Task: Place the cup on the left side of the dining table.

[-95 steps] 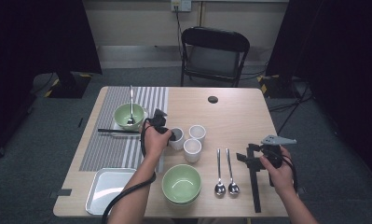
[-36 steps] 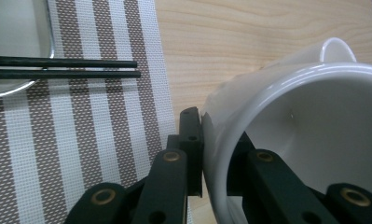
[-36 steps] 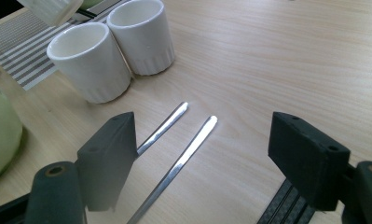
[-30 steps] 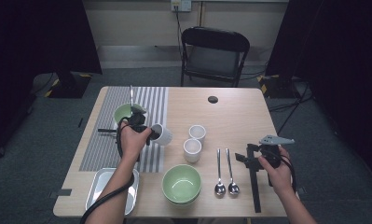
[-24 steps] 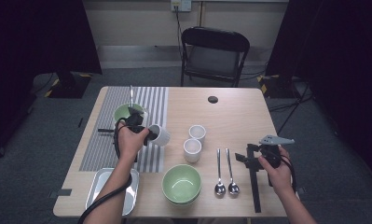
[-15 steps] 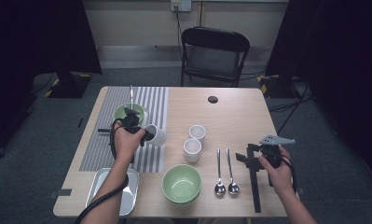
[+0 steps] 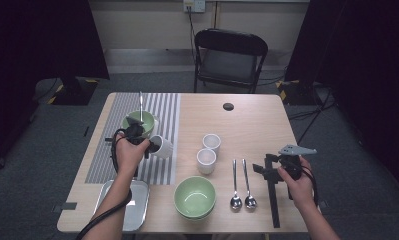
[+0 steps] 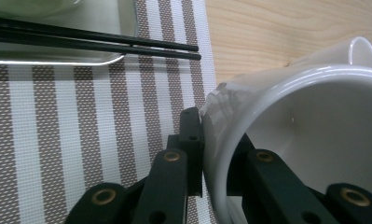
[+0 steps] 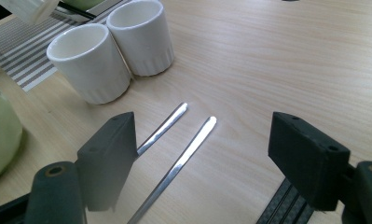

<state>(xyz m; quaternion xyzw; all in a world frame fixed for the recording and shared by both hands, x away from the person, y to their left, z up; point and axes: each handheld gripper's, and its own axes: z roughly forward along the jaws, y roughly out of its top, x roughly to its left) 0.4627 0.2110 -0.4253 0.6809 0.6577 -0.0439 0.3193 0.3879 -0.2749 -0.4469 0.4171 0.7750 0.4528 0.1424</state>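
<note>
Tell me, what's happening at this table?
A person is laying out tableware with tongs in each hand. The left tongs pinch the rim of a white cup, one jaw inside and one outside, holding it tilted over the striped mat. The right tongs rest open near two spoons. Two more cups and a green bowl stand on the table.

**Table count**

Three white cups: one [image 7: 162, 146] tilted at centre left, two [image 7: 211, 142] [image 7: 205, 161] mid-frame. Two green bowls [image 7: 194, 196] [image 7: 137, 122]. Two spoons [image 7: 235, 185] [image 7: 247, 185] at lower right. One metal tray [image 7: 137, 212], lower left. One striped mat [image 7: 159, 110].
</note>
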